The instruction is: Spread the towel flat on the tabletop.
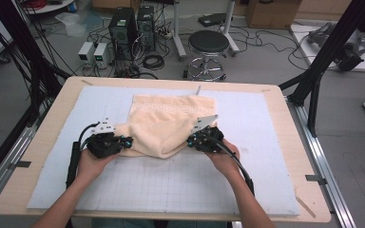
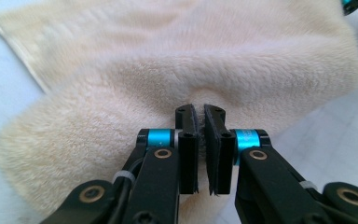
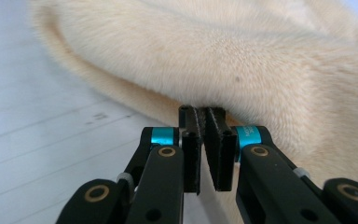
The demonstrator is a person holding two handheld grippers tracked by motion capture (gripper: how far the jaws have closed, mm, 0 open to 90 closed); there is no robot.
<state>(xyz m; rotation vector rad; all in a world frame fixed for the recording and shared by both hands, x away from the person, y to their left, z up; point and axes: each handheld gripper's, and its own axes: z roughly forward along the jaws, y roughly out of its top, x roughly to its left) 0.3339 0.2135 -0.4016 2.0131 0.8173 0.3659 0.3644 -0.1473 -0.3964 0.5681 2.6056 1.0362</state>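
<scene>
Towel (image 2: 177,60) fold hides pinched edge; towel cut off at frame edges.

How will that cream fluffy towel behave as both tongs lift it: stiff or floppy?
Probably floppy: the cream fluffy towel already sags and bunches between the left tongs and right tongs. Likely light for its size. Its plush pile looks grippy, so slipping seems unlikely.

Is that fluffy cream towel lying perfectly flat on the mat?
No, the cream towel is bunched and lifted at its near corners, where the left gripper and right gripper pinch it.
</scene>
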